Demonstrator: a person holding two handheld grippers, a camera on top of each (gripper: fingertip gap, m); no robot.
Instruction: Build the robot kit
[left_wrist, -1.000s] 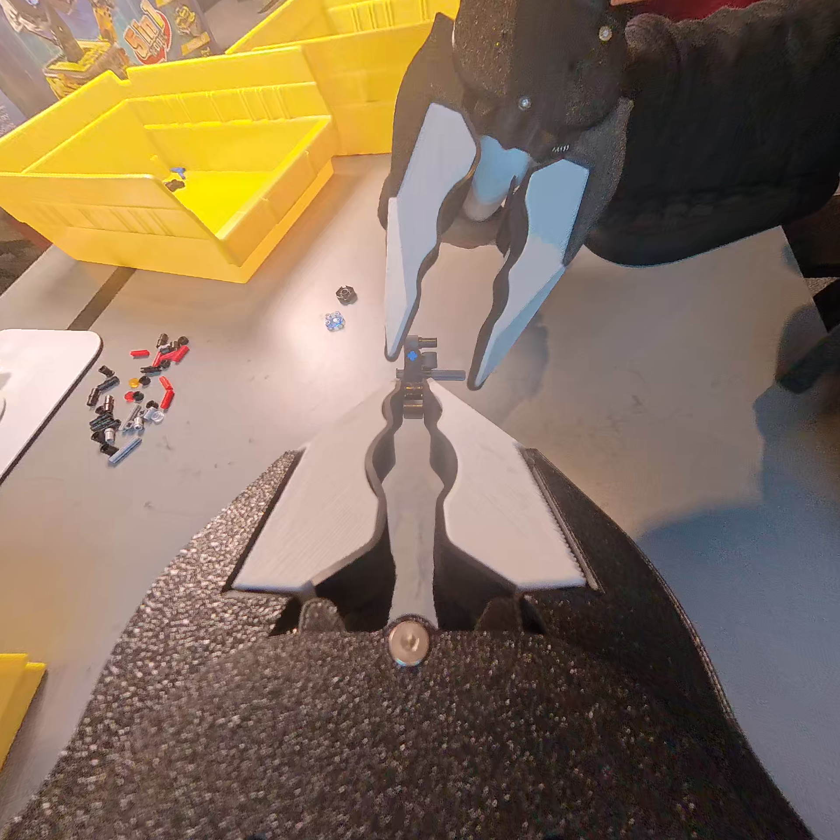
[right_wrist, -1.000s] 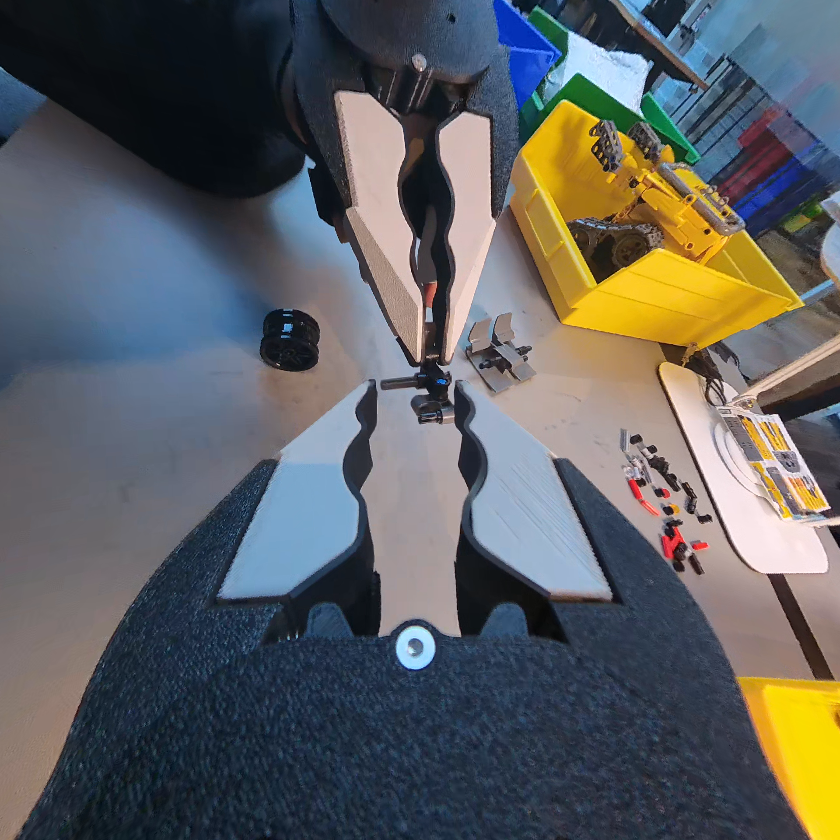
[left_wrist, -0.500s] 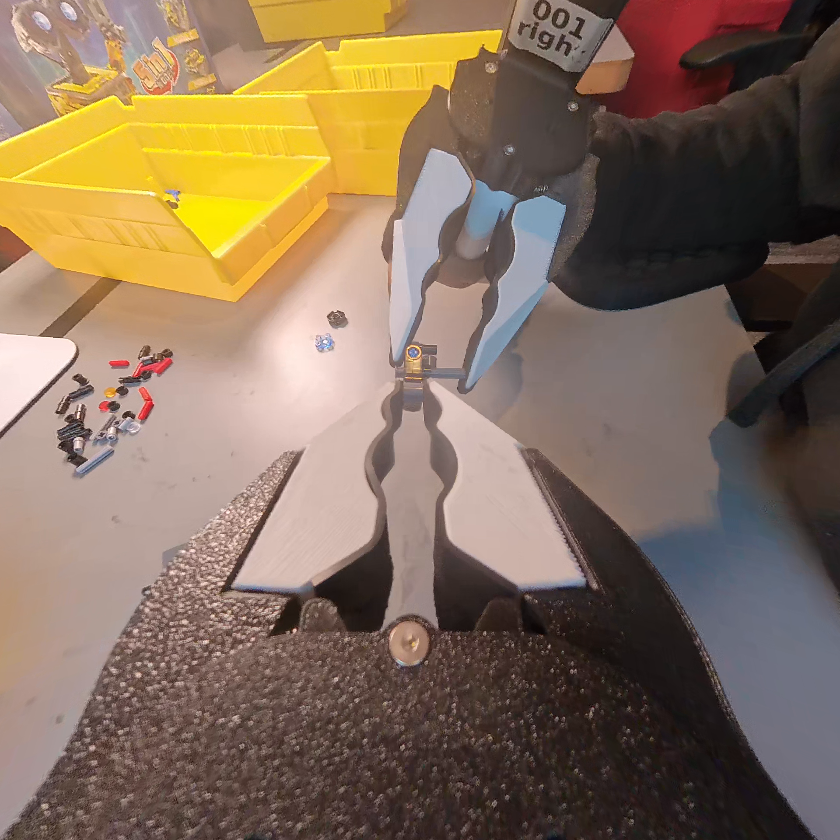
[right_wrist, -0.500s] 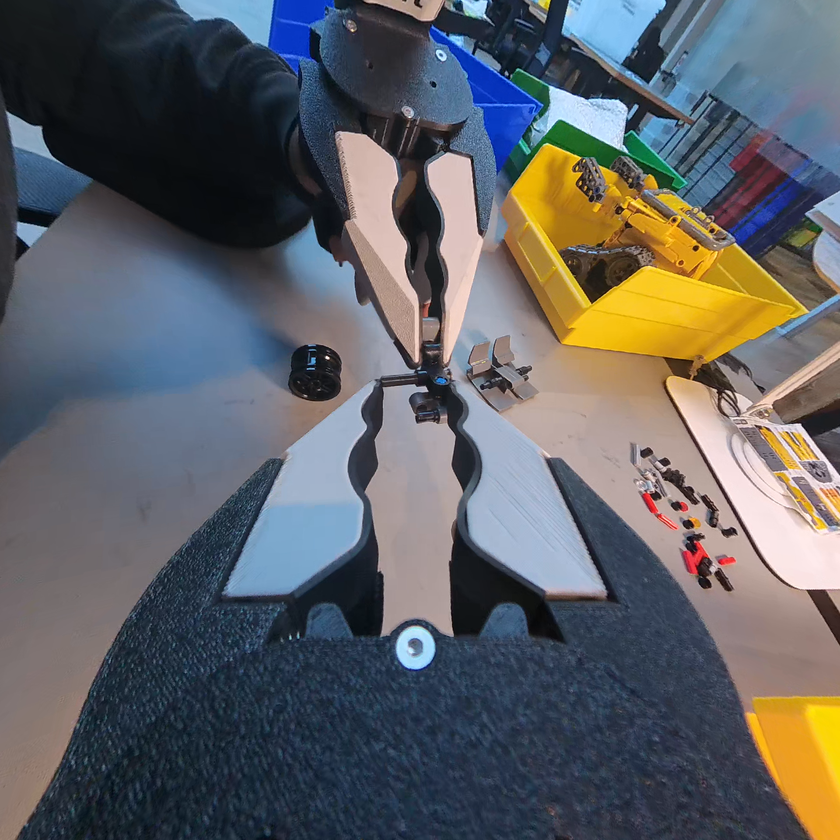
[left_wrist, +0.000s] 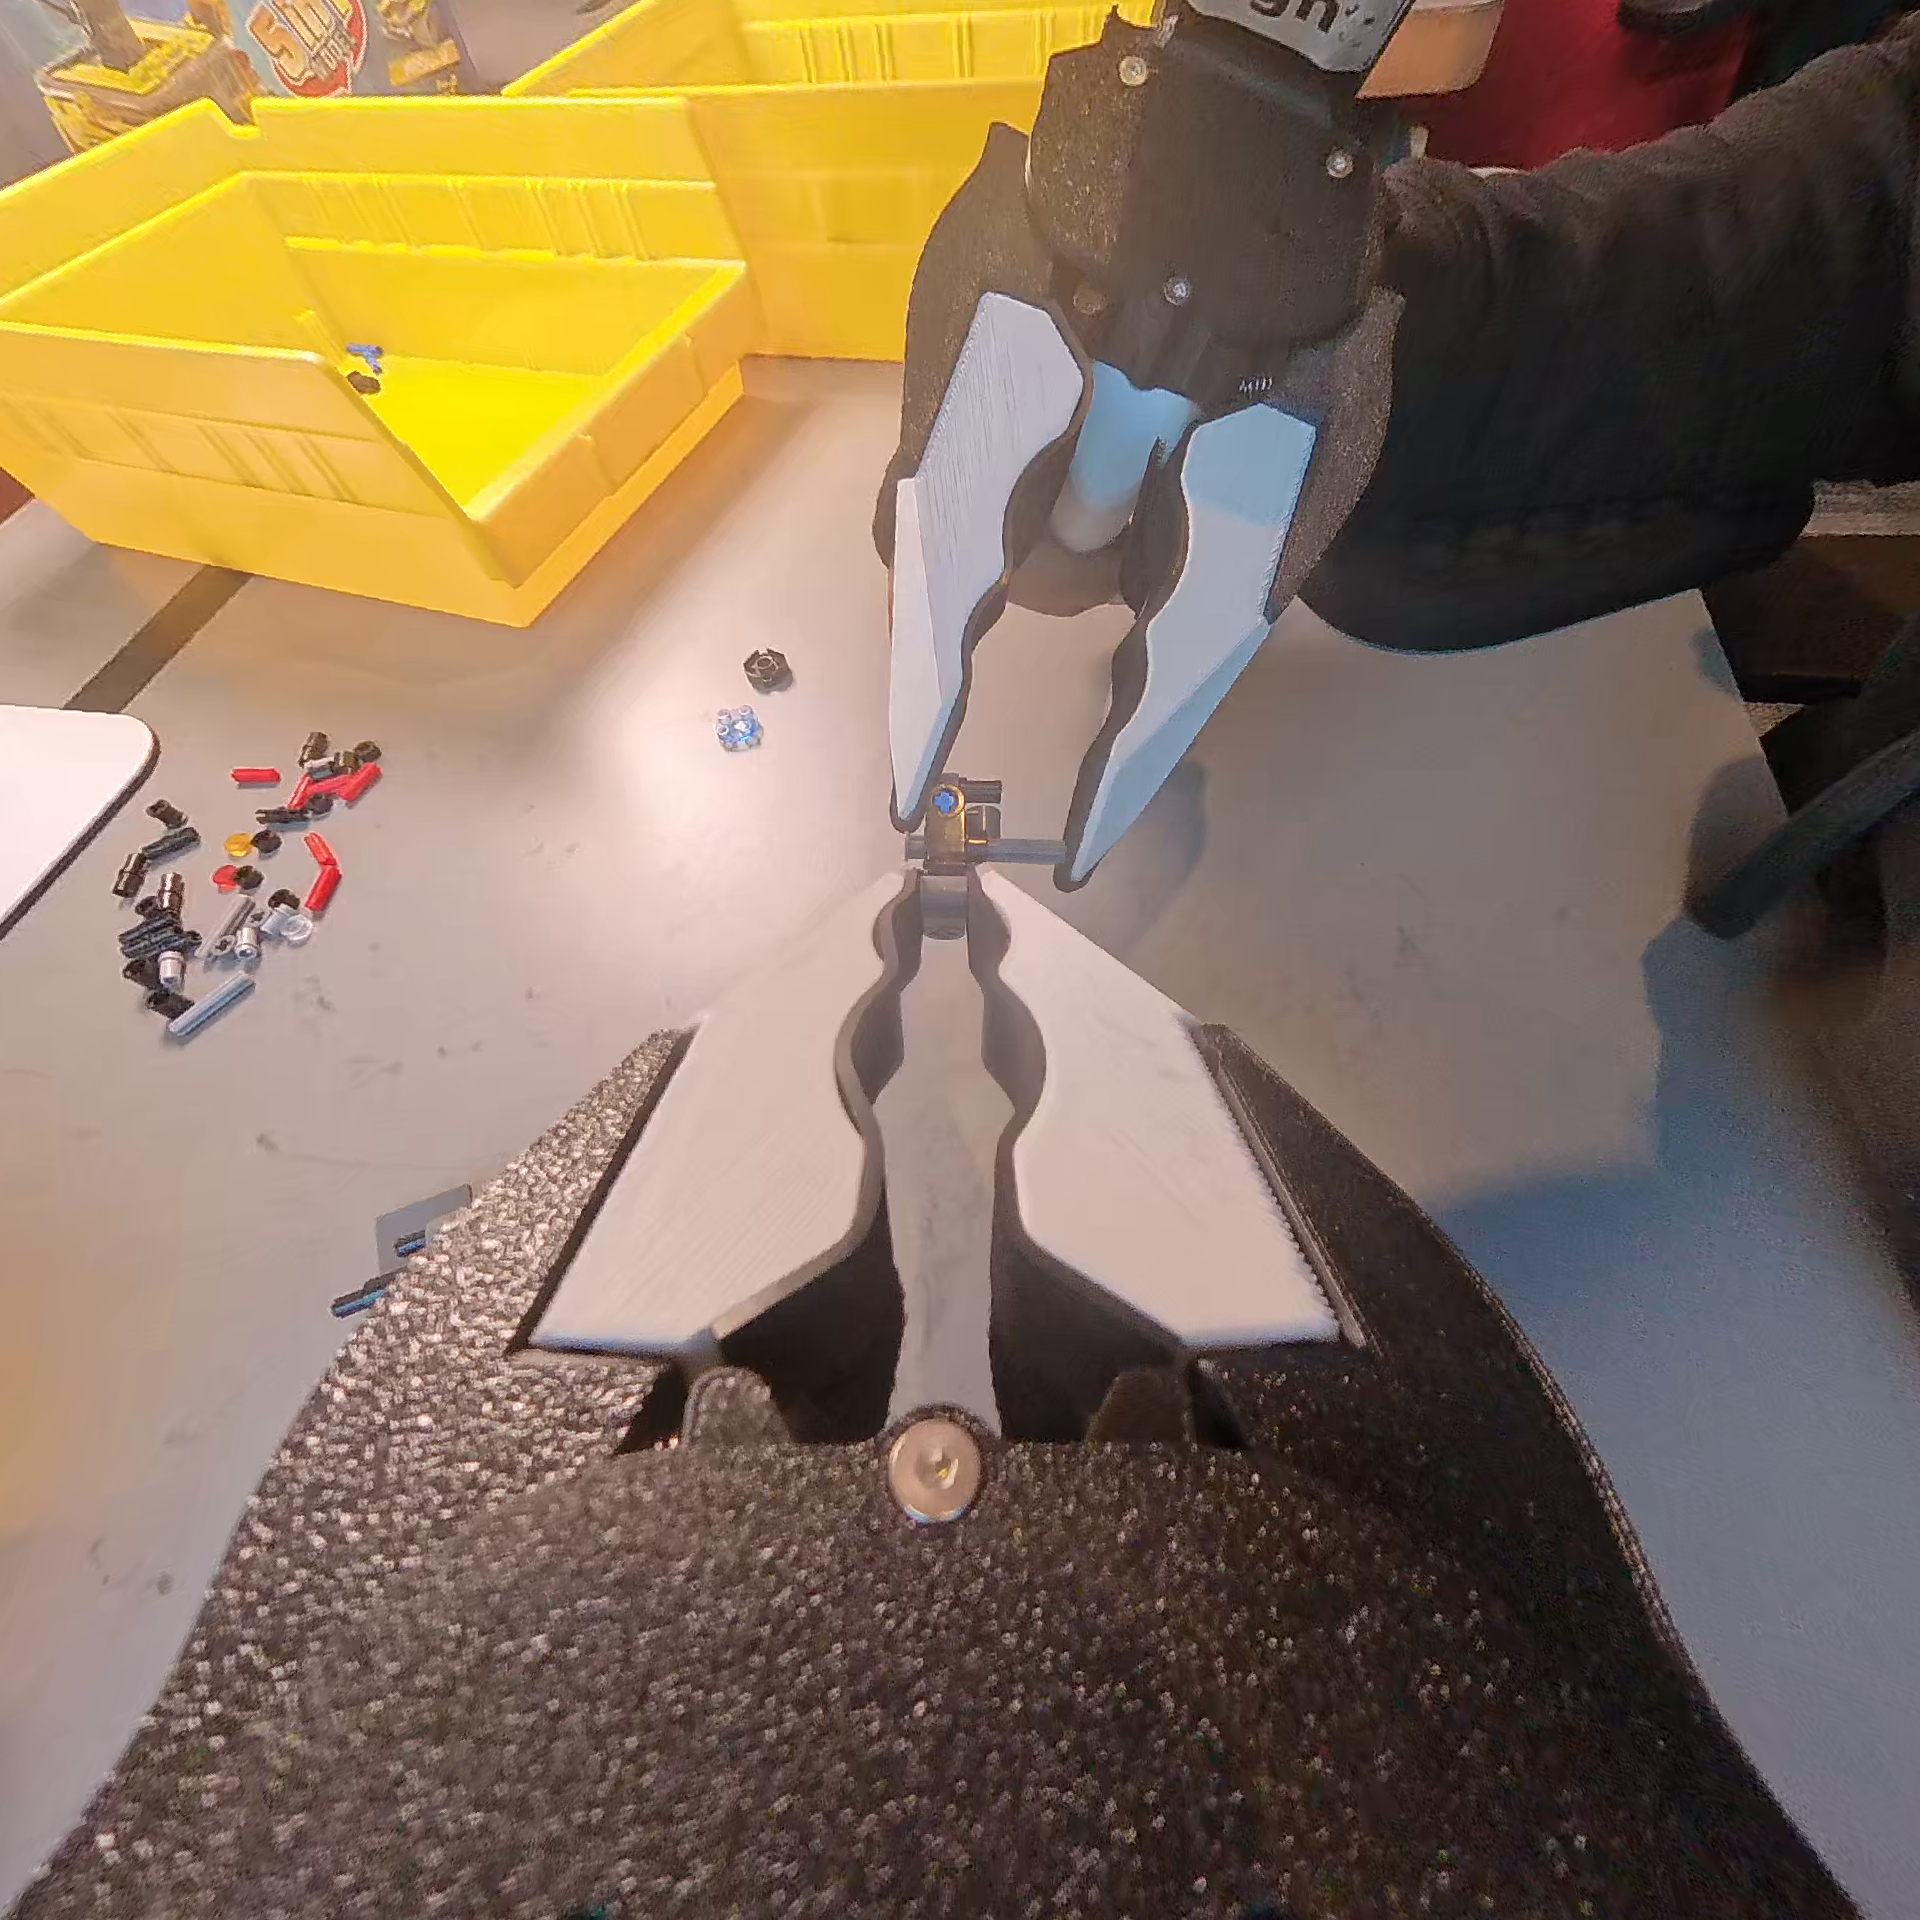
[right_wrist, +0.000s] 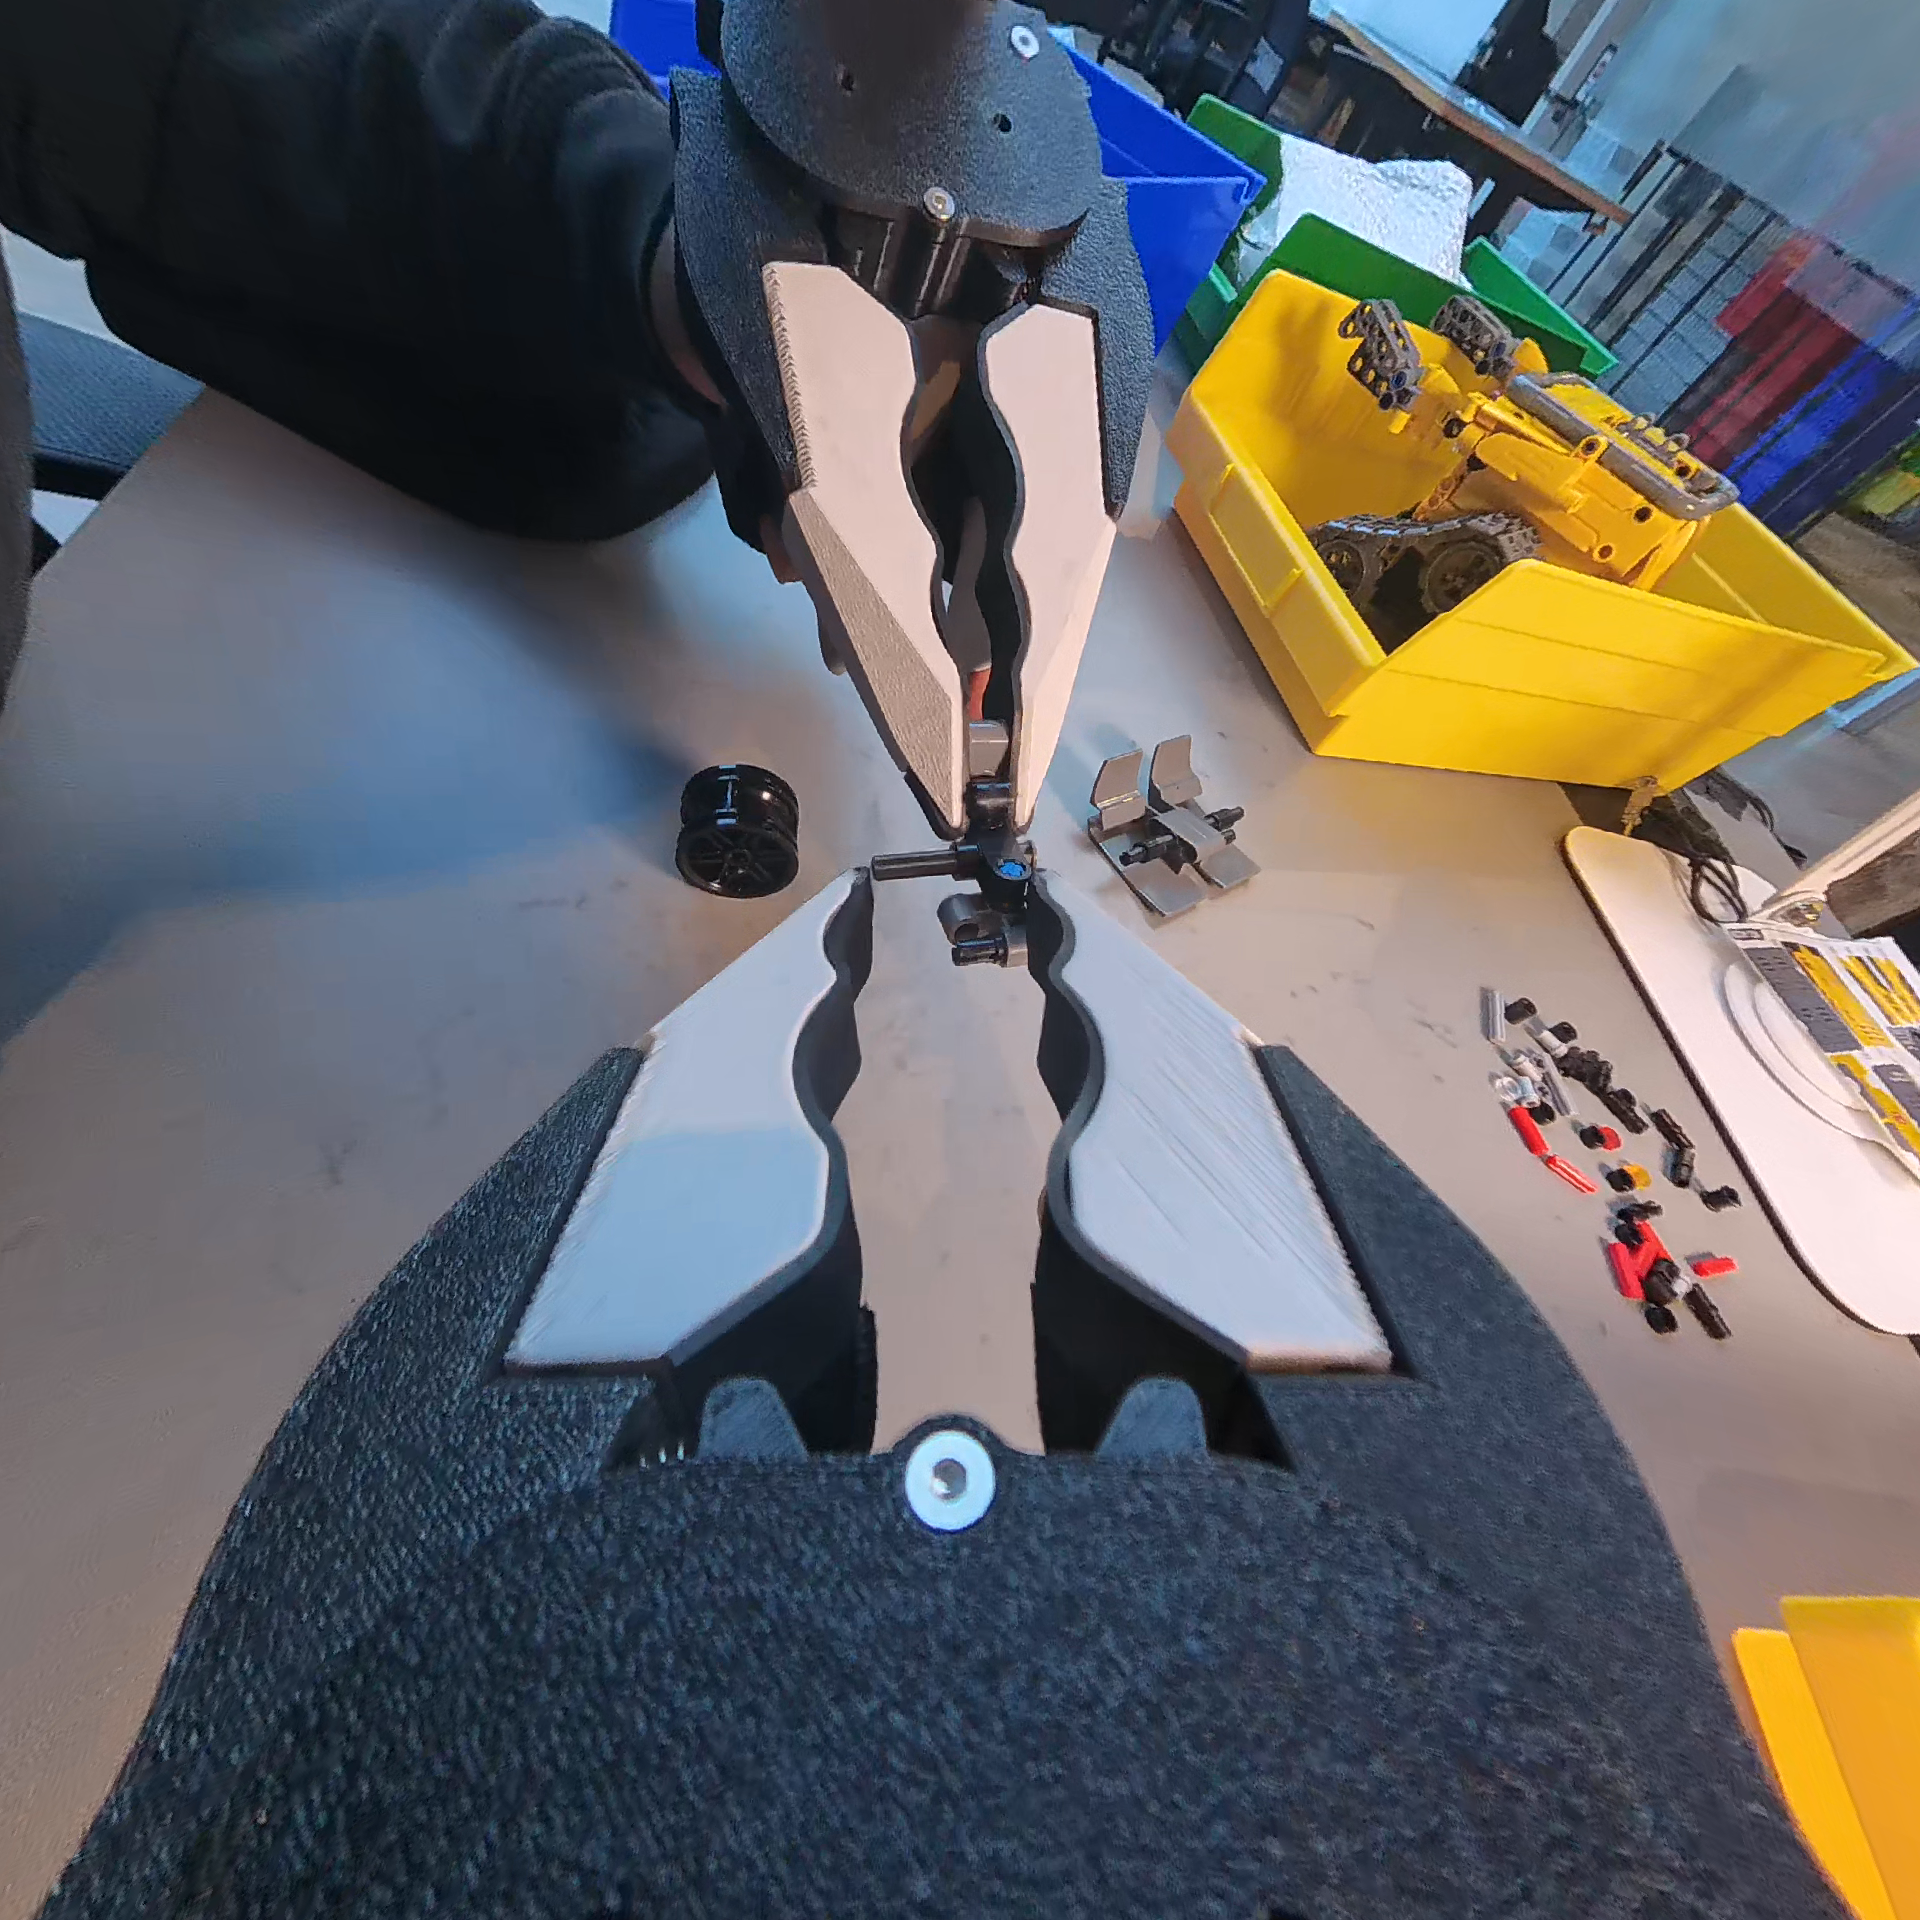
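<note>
Since a moment ago your two grippers have stayed tip to tip over the grey table (left_wrist: 1403, 1091), and the yellow bins have slid slightly in the left wrist view, so you have shifted a little without letting go. Your left gripper (left_wrist: 943, 902) is closed on the small black connector assembly (left_wrist: 961, 831), pinching its lower end between the fingertips, held above the table. Your right gripper (right_wrist: 951, 883) stands spread around the same piece: in the left wrist view one fingertip sits just beside the blue pin end and the other touches the tip of the thin black axle that sticks out sideways, so its jaws are parted and not clamped.

On the table, a black wheel (right_wrist: 738, 831) lies to one side of the grippers and a grey hinged part (right_wrist: 1169, 826) to the other. A scatter of small red and black pins (left_wrist: 234, 873) lies near a white board (left_wrist: 62, 790). A black nut (left_wrist: 769, 670) and a clear blue stud (left_wrist: 740, 727) rest just apart from each other. Beyond them sit yellow bins (left_wrist: 312, 447); one yellow bin holds a tracked yellow model (right_wrist: 1507, 478)
</note>
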